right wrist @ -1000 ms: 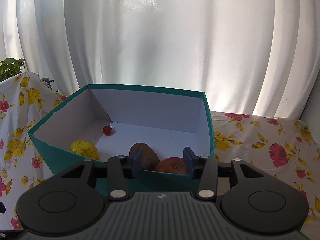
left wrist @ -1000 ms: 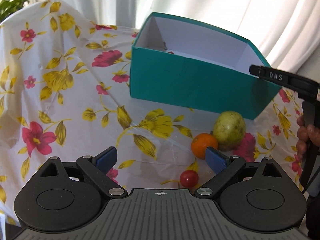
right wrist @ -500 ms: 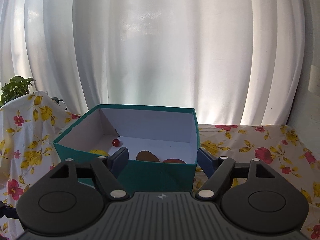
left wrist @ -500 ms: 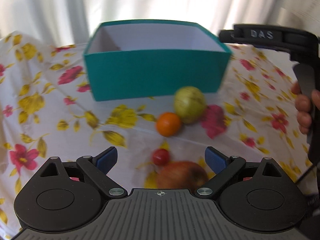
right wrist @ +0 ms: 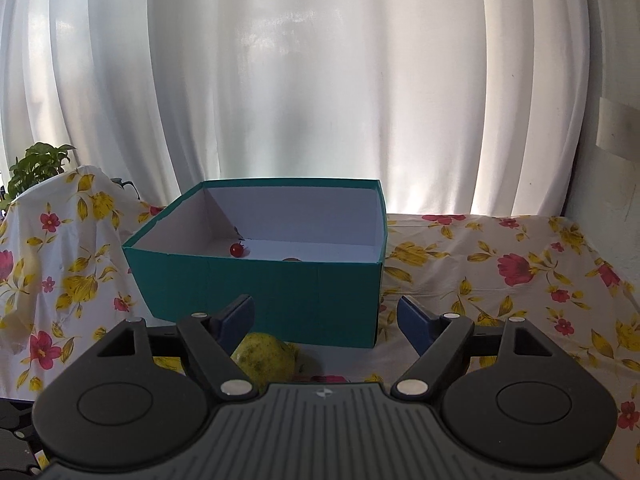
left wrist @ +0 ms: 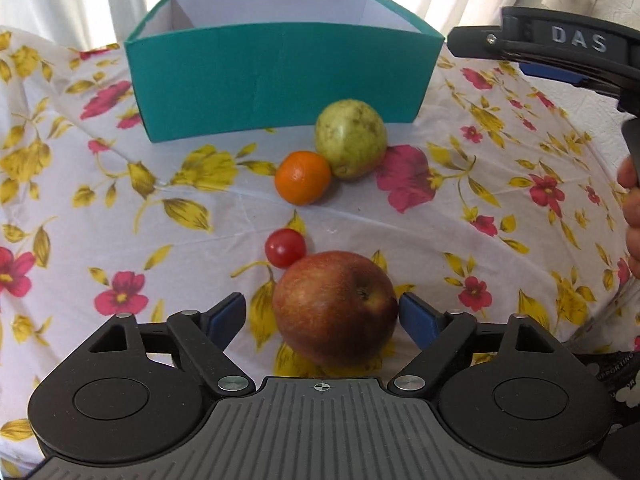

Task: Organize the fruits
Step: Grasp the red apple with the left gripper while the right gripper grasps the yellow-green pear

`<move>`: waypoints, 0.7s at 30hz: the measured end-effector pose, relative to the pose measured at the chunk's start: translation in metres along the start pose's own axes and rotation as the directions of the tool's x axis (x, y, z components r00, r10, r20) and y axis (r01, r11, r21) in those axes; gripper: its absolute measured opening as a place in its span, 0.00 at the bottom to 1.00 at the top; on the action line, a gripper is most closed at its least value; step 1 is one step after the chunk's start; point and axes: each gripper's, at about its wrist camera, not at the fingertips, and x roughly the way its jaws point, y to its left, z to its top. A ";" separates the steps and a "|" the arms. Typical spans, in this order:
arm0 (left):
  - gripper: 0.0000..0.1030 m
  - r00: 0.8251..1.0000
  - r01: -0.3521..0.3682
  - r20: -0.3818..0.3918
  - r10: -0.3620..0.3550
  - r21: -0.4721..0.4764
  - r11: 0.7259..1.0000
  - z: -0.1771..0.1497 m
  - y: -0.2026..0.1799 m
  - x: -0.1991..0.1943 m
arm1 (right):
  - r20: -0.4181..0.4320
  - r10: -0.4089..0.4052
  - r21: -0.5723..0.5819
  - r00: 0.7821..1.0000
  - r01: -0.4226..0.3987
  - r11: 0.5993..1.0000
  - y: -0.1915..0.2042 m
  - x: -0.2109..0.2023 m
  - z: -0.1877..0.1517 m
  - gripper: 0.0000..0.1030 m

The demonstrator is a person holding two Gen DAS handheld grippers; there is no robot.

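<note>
In the left wrist view a red apple (left wrist: 335, 307) lies on the flowered cloth between the open fingers of my left gripper (left wrist: 322, 314); the right pad touches or nearly touches it. Beyond it lie a cherry tomato (left wrist: 285, 247), an orange (left wrist: 303, 177) and a green guava (left wrist: 351, 139), in front of the teal box (left wrist: 280, 76). My right gripper (right wrist: 326, 318) is open and empty, held back from the teal box (right wrist: 260, 296), with the guava (right wrist: 266, 356) below its left finger. A cherry tomato (right wrist: 236, 249) lies inside the box.
The right gripper's body (left wrist: 560, 52) and the hand holding it are at the right edge of the left wrist view. White curtains (right wrist: 320, 80) hang behind the table. A green plant (right wrist: 36, 164) stands at the far left. The flowered cloth (left wrist: 120, 220) covers the table.
My left gripper swung right and pulled back, so the apple now lies between its fingers. My right gripper opened wider and drew back and down from over the box.
</note>
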 end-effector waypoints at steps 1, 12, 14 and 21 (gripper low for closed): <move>0.83 1.000 0.000 -0.002 0.000 0.001 1.000 0.000 -0.001 0.002 | -0.004 -0.001 0.001 1.000 0.001 1.000 -0.001 -0.001 -0.002 0.77; 0.73 1.000 -0.019 -0.008 0.020 0.047 0.999 -0.005 -0.012 0.020 | -0.052 -0.004 0.006 0.999 0.004 1.000 -0.008 -0.002 -0.015 0.78; 0.73 1.000 -0.011 -0.003 0.011 0.036 0.999 -0.006 -0.010 0.020 | -0.063 0.001 0.006 0.998 -0.001 1.000 -0.008 0.000 -0.017 0.78; 0.73 1.000 -0.017 0.023 0.017 0.000 1.000 -0.002 -0.002 0.005 | -0.109 0.033 -0.005 0.994 -0.033 0.999 -0.002 0.013 -0.025 0.78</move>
